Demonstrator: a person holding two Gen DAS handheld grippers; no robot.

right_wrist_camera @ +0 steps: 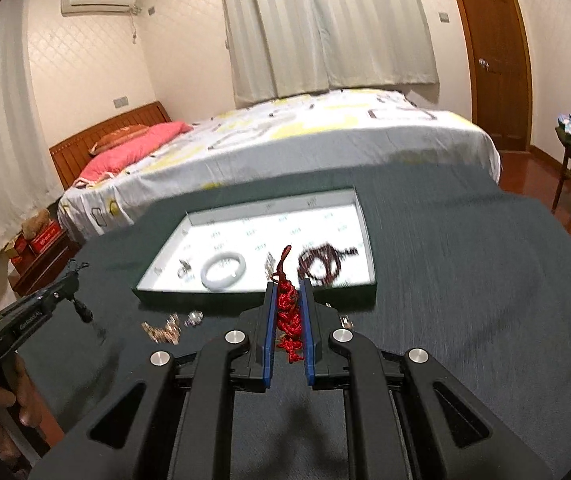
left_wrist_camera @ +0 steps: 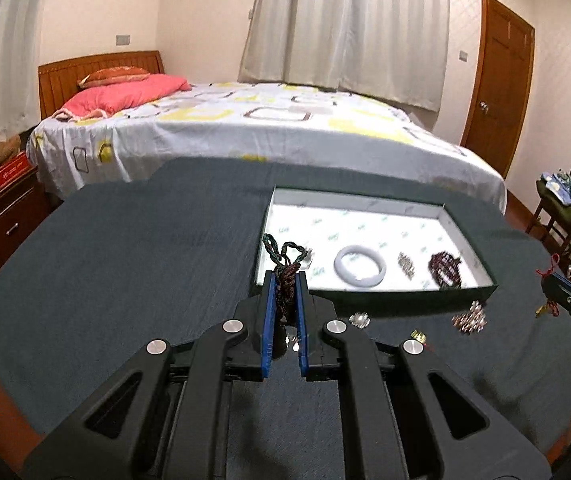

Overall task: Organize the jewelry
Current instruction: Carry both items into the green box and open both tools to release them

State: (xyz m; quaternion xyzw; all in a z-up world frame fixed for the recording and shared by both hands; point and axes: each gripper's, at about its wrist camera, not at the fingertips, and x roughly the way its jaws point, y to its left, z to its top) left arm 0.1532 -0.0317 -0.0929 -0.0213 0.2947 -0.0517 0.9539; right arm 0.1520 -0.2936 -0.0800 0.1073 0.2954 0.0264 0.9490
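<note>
The left gripper (left_wrist_camera: pixel 285 280) is clamped on a dark braided cord (left_wrist_camera: pixel 284 266), rough and twisted, green and maroon strands looping above the blue pads. The right gripper (right_wrist_camera: pixel 288 288) is closed tight on a red knotted cord (right_wrist_camera: pixel 288 312), a bunched, glossy braid whose thin tail sticks up past the fingertips.

Beyond both lies a shallow rectangular tray (left_wrist_camera: pixel 373 299) with dark green walls and a white printed lining. Inside it rest a smooth, pale bangle (left_wrist_camera: pixel 360 267), a dark red beaded bracelet (left_wrist_camera: pixel 444 270) coiled at the right, and two small metallic pieces (too blurred to name). Just outside the tray's near wall, on the table, sit a sparkling rose-gold brooch (left_wrist_camera: pixel 469 318) and a small silvery stud (left_wrist_camera: pixel 359 319).

The table (left_wrist_camera: pixel 125 260) is covered in dark grey-blue felt-like cloth. Behind it stand a bed (left_wrist_camera: pixel 245 128) with a white and yellow patterned sheet and pink pillows, pale curtains, and a wooden door (left_wrist_camera: pixel 499 80).

Both grippers are tilted downward toward the tray, side by side; a hand (right_wrist_camera: pixel 17 392) grips the left one's handle.
</note>
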